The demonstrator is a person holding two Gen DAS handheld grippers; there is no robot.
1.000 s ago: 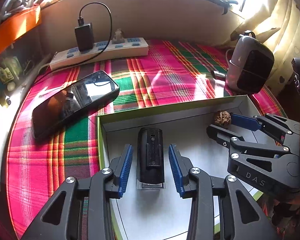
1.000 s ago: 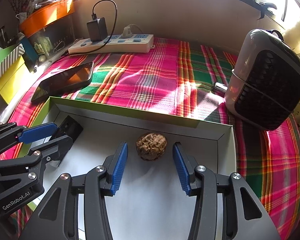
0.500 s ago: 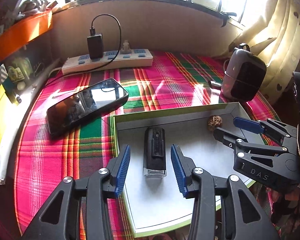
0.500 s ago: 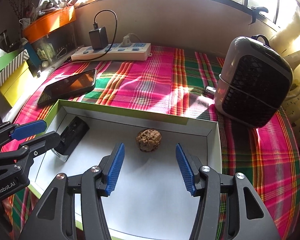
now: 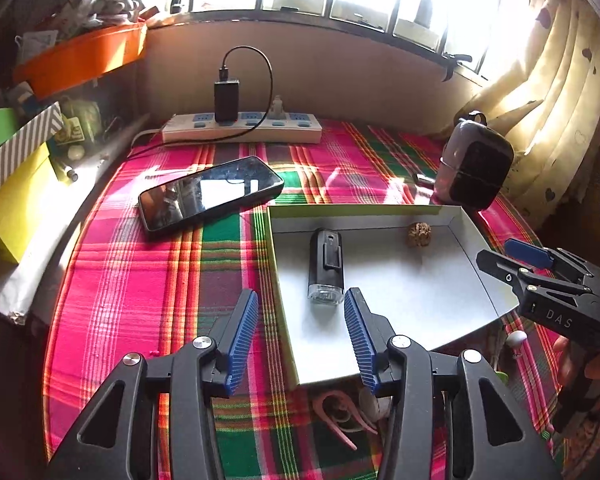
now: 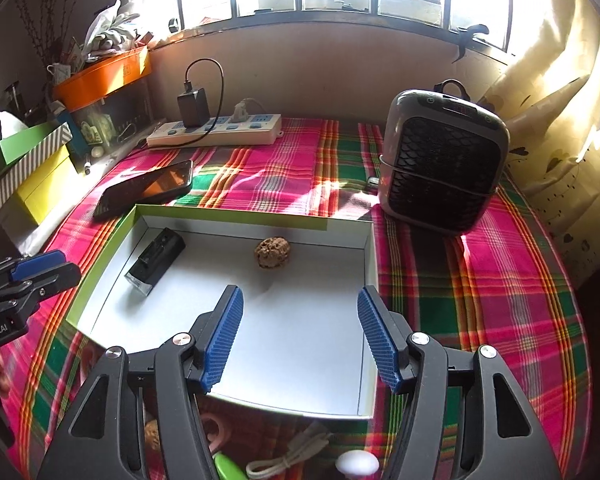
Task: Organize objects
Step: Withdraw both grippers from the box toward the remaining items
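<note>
Two things lie in the shallow green-edged box (image 6: 228,216): a black clip-on light (image 5: 326,266) near its left wall and a wrinkled walnut (image 6: 272,253) by the far wall, well apart. The left gripper (image 5: 300,336) hovers short of the light, its jaws having just been opening, nothing between them. The right gripper (image 6: 300,338) likewise has just been opening and holds nothing. Beside the box on the plaid-covered table (image 5: 148,280) lies a phone (image 5: 210,192); a small heater (image 6: 440,164) stands at right.
</note>
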